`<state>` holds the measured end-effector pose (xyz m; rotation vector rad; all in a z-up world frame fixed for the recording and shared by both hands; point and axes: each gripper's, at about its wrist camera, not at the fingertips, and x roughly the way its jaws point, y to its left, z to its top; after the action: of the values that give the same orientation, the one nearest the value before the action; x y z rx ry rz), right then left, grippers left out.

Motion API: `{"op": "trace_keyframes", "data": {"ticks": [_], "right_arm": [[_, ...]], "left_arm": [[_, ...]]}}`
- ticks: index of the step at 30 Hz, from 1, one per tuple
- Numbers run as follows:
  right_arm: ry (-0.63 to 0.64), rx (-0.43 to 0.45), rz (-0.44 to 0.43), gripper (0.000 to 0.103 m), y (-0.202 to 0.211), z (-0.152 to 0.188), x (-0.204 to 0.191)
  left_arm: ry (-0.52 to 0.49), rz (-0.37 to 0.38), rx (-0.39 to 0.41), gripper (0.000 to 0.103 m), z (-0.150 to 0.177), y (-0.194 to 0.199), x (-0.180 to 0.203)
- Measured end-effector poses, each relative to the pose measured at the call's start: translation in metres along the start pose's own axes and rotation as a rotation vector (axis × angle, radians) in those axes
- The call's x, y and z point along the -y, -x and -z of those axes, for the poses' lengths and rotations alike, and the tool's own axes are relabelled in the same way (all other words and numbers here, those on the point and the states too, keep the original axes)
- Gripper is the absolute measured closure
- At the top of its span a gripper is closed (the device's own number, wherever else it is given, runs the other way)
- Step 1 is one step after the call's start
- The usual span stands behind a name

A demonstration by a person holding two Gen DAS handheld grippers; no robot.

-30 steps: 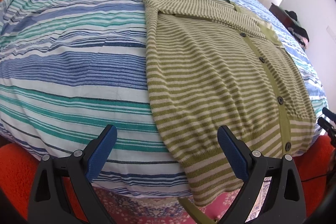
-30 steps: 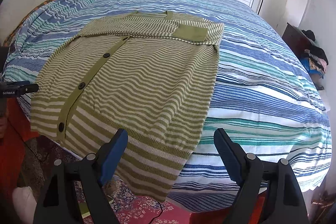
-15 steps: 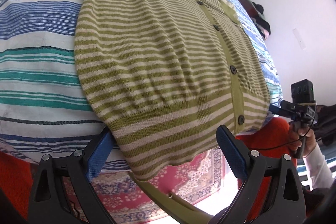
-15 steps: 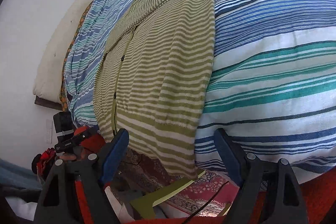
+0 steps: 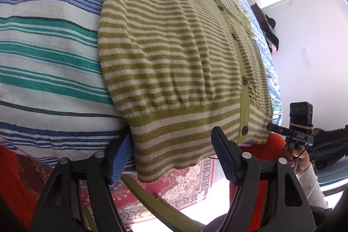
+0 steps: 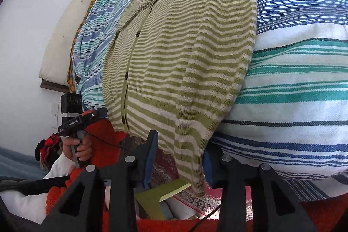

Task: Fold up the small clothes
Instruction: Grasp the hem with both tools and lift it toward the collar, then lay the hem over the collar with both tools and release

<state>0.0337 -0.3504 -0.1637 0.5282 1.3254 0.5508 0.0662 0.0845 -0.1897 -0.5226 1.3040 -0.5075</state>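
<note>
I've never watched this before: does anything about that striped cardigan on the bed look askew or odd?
Only slightly: the green-striped cardigan lies flat and buttoned on the striped bedspread, but its hem hangs over the bed's edge. Both grippers are closing around that hem. Nothing looks damaged.

Both black two-finger grippers, left [image 5: 174, 153] and right [image 6: 178, 156], have dropped to the green-and-cream striped knitted cardigan's [image 5: 184, 53] hanging hem, jaws closing around it.
</note>
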Motion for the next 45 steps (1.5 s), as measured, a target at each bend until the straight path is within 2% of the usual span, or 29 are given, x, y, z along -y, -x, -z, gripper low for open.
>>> {"op": "trace_keyframes", "data": {"ticks": [2, 4, 5, 6, 7, 8, 9, 16, 21, 25, 29, 32, 36, 41, 43, 44, 45], "right_arm": [[0.016, -0.032, 0.031, 0.060, -0.008, 0.000, -0.004], [0.036, -0.043, 0.053, 0.061, -0.012, -0.001, -0.008], [0.045, -0.049, 0.059, 0.066, -0.012, -0.001, -0.009], [0.053, -0.053, 0.062, 0.081, -0.013, 0.000, -0.012], [0.061, -0.054, 0.068, 0.092, -0.014, -0.001, -0.013], [0.065, -0.051, 0.066, 0.092, -0.013, -0.001, -0.015], [0.065, -0.042, 0.054, 0.092, -0.012, -0.002, -0.019], [0.014, 0.090, -0.121, 0.093, 0.021, -0.016, -0.033], [-0.027, 0.231, -0.166, 0.093, 0.042, -0.060, -0.042], [-0.062, 0.334, -0.104, 0.093, 0.051, -0.121, -0.039], [-0.085, 0.381, -0.031, 0.097, 0.045, -0.191, -0.031], [-0.105, 0.406, -0.013, 0.098, 0.037, -0.242, -0.022], [-0.123, 0.435, -0.029, 0.098, 0.027, -0.297, -0.016], [-0.108, 0.459, 0.015, 0.099, 0.014, -0.357, -0.011], [-0.120, 0.471, 0.036, 0.098, 0.007, -0.376, -0.003], [-0.124, 0.482, 0.045, 0.098, 0.002, -0.384, 0.001], [-0.133, 0.488, 0.057, 0.097, -0.001, -0.390, 0.005]], "left_arm": [[-0.041, -0.029, -0.006, 0.024, 0.001, -0.002, 0.008], [-0.081, -0.058, -0.016, 0.027, 0.003, -0.004, 0.014], [-0.096, -0.071, -0.022, 0.038, 0.005, -0.005, 0.016], [-0.107, -0.077, -0.032, 0.066, 0.005, -0.006, 0.018], [-0.103, -0.072, -0.042, 0.081, 0.005, -0.005, 0.016], [-0.079, -0.045, -0.046, 0.095, 0.005, -0.004, 0.012], [-0.049, -0.006, -0.044, 0.096, 0.004, -0.001, 0.008], [0.028, 0.171, 0.053, 0.097, -0.006, 0.038, 0.009], [0.096, 0.264, 0.162, 0.097, -0.060, 0.057, 0.009], [0.093, 0.236, 0.242, 0.098, -0.128, 0.058, 0.016], [0.091, 0.185, 0.270, 0.098, -0.199, 0.043, 0.025], [0.102, 0.163, 0.300, 0.098, -0.250, 0.031, 0.027], [0.119, 0.137, 0.317, 0.098, -0.308, 0.014, 0.025], [0.094, 0.046, 0.307, 0.096, -0.361, -0.013, 0.021], [0.123, 0.012, 0.300, 0.093, -0.376, -0.029, 0.015], [0.144, -0.022, 0.297, 0.074, -0.382, -0.035, 0.011], [0.169, -0.055, 0.293, 0.046, -0.386, -0.037, 0.005]]}}
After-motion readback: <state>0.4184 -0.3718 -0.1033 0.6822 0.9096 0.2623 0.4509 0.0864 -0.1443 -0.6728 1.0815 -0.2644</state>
